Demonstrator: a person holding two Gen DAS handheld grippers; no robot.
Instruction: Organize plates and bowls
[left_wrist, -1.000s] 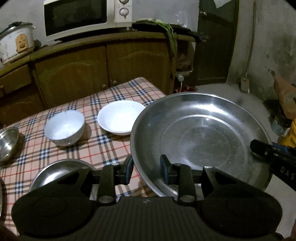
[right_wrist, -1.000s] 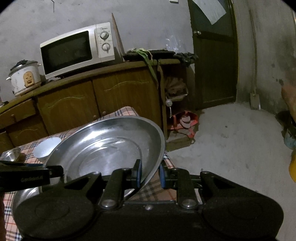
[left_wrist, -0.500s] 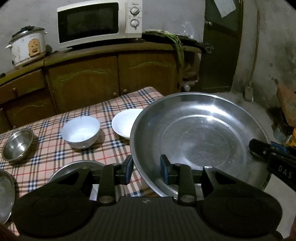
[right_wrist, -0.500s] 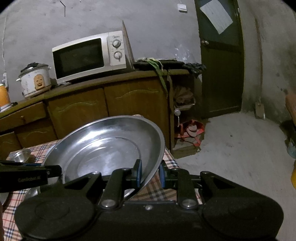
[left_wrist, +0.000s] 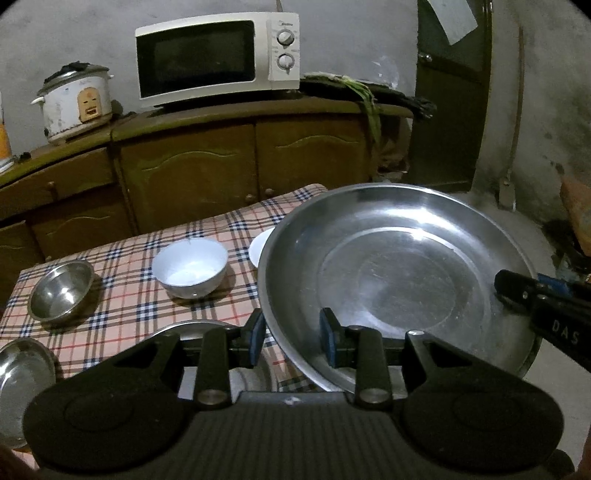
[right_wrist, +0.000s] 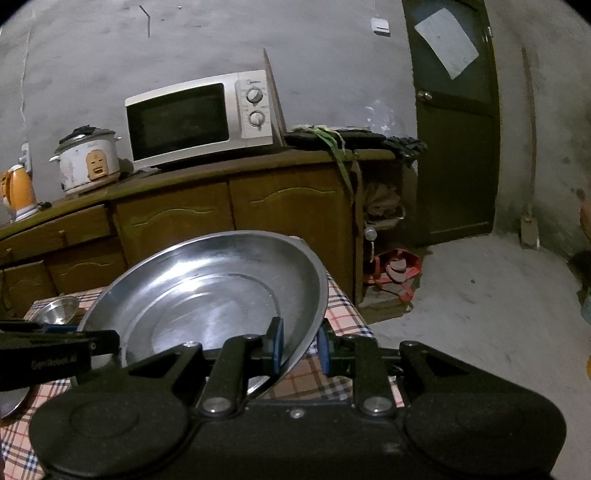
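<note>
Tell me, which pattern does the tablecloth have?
The tablecloth is pink plaid with dark blue and white checks, clearest in the left wrist view.

My home kitchen: microwave (left_wrist: 217, 59) and rice cooker (left_wrist: 75, 103) on wooden cabinets (left_wrist: 188, 173), checked tablecloth (left_wrist: 122, 291) (bare concrete walls).

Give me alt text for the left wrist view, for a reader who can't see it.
The left hand-held gripper clamps the near rim of a large steel basin held above a checked tablecloth. A white bowl and small steel bowl sit behind.
</note>
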